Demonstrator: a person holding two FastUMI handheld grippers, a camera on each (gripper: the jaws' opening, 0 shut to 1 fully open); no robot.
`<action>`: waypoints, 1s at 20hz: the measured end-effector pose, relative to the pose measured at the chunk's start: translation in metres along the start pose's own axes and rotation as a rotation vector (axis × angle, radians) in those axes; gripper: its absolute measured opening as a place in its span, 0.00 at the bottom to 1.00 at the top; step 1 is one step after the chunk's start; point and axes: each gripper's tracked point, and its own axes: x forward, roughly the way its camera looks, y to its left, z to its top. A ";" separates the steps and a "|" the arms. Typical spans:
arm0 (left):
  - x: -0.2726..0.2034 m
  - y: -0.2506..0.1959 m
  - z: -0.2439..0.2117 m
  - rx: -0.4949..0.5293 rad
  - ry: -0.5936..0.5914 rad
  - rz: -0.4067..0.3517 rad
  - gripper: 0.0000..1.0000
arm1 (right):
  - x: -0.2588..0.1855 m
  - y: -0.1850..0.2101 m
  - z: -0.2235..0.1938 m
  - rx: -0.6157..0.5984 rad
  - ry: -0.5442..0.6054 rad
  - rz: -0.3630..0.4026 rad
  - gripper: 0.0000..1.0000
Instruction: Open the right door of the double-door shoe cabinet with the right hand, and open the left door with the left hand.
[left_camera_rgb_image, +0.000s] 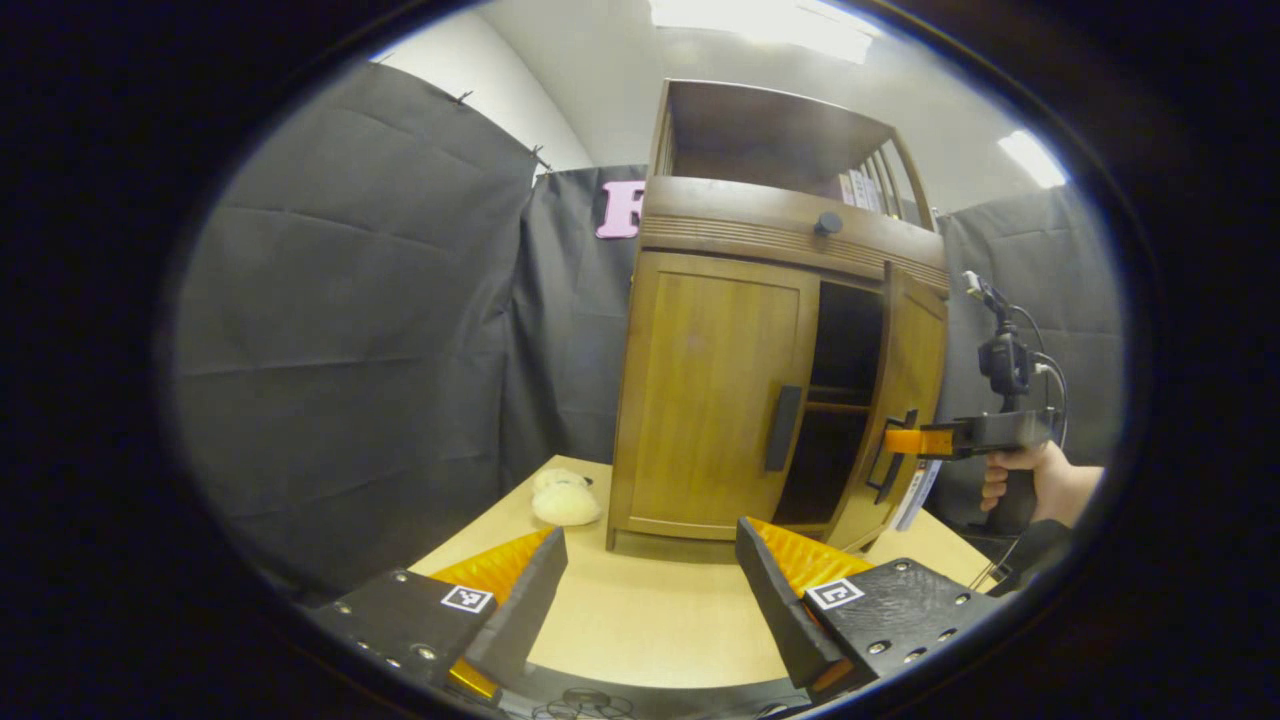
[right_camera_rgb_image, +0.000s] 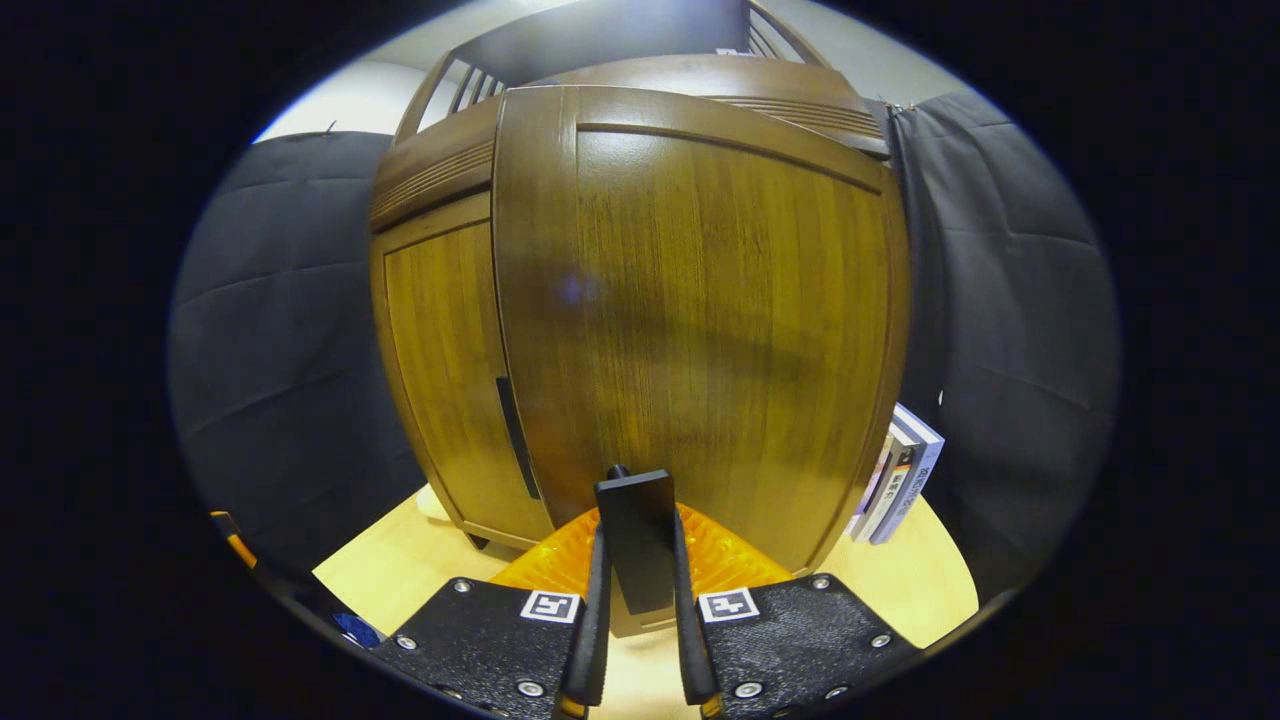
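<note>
Left gripper view, left side: black cloth wall, then a pale fluffy item (left_camera_rgb_image: 565, 497) lying on the table (left_camera_rgb_image: 640, 620) just beside the cabinet's left bottom corner.
Left gripper (left_camera_rgb_image: 650, 590): low in the left gripper view, fingers spread wide apart, nothing between them, hovering over the table in front of the cabinet, not touching it.
Shoe cabinet (left_camera_rgb_image: 760, 350): wooden, stands upright on the table, open shelf on top, a drawer band with a dark round knob (left_camera_rgb_image: 827, 223) under it.
Left door (left_camera_rgb_image: 715, 395): closed flat, its dark vertical handle (left_camera_rgb_image: 783, 428) near the inner edge, untouched.
Cabinet gap: dark interior visible between the two doors.
Right door (left_camera_rgb_image: 900, 400): swung partly outward, hinged on the right side.
Right door handle (left_camera_rgb_image: 893, 455): dark bar, the right gripper's tip meets it there.
Right gripper (left_camera_rgb_image: 915, 441): reaches in from the right, held by a hand (left_camera_rgb_image: 1025, 480), cables and a small mount above it.
Books (left_camera_rgb_image: 915, 495): standing against the cabinet's right side, behind the open door.
Right gripper view, left: left door (right_camera_rgb_image: 445, 380) seen at an angle.
Right gripper view, centre: right door (right_camera_rgb_image: 700, 320) face very close.
Right gripper (right_camera_rgb_image: 640, 600) state: fingers drawn together, clamped on the right door handle (right_camera_rgb_image: 637, 535).
Right gripper view, right: books (right_camera_rgb_image: 900, 485) upright on the table (right_camera_rgb_image: 910, 590).
</note>
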 end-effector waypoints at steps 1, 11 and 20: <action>0.000 -0.001 -0.001 -0.003 0.002 -0.008 0.97 | -0.002 0.000 0.002 0.003 0.001 0.001 0.30; 0.005 -0.008 -0.001 0.051 -0.009 -0.073 0.97 | -0.034 -0.024 -0.009 0.006 0.021 -0.003 0.26; 0.008 -0.020 -0.010 0.075 0.009 -0.115 1.00 | -0.054 -0.049 -0.014 0.000 0.016 -0.031 0.19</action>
